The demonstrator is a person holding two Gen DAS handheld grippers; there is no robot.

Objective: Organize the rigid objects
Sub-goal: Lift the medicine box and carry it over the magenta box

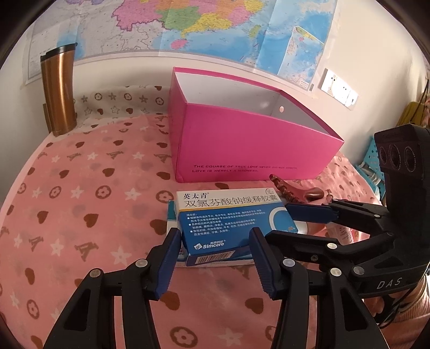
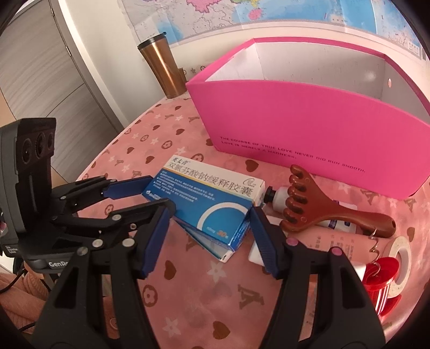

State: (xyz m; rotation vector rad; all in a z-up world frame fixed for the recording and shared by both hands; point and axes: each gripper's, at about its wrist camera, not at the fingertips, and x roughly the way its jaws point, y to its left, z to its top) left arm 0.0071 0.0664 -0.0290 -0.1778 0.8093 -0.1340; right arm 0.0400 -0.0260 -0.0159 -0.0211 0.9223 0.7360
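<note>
Both grippers are down on the pink patterned cloth, closing in on the same blue-and-white medicine box from two sides. The left gripper has its blue pads against the short ends of that box, so it looks pinched there, though the contact on the right pad is hard to make out. The right gripper straddles the box's other corner with its jaws spread; whether its pads actually press the cardboard I cannot tell. The box lies on top of a second, flatter carton that peeks out beneath it. Just behind stands the open pink storage box, its grey inside visible and nothing showing in it from here. To the right of the medicine box lie a brown wooden massage tool resting across a white tube, and farther right a roll of tape beside something red and striped. A copper travel mug stands upright near the wall, under a map
</note>
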